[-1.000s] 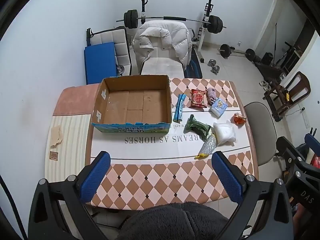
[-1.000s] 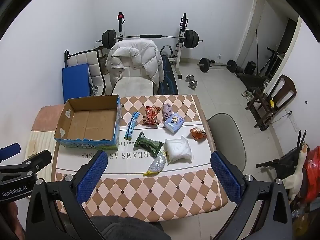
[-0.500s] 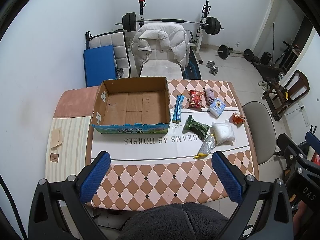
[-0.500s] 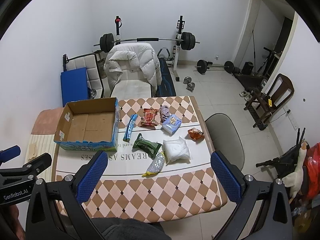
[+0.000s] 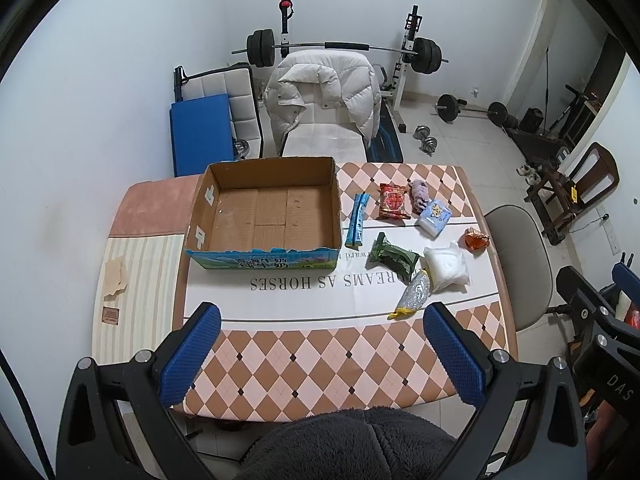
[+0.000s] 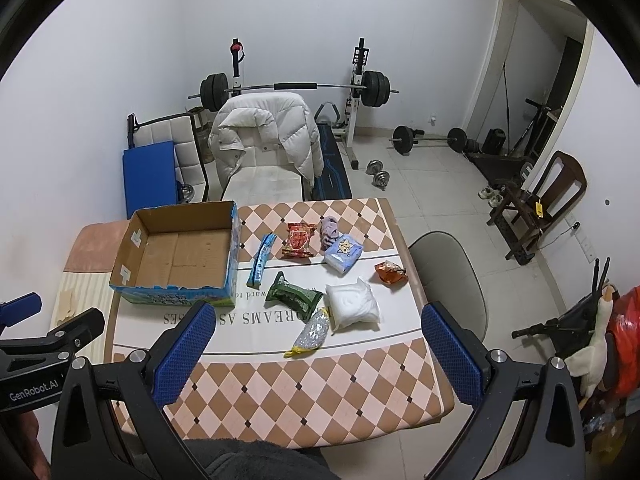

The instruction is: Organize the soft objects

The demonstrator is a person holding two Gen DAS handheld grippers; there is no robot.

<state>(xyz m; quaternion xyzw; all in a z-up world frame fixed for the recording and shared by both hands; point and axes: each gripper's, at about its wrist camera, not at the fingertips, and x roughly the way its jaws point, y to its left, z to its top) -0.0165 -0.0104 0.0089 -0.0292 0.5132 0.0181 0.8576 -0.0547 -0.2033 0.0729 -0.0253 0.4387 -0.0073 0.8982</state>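
An empty cardboard box stands on the left of the checked table. To its right lie several soft packets: a blue strip, a red packet, a purple cloth, a light-blue tissue pack, an orange packet, a green packet, a white pouch and a silver packet. My left gripper and right gripper are both open and empty, high above the table's near edge.
A grey chair stands at the table's right side. A chair with a white jacket is behind the table. A barbell rack, dumbbells and a wooden chair fill the room behind. A striped mat lies left of the table.
Both grippers have risen and drawn back a little, so the table looks smaller and lower in view. Nothing on the table has moved.
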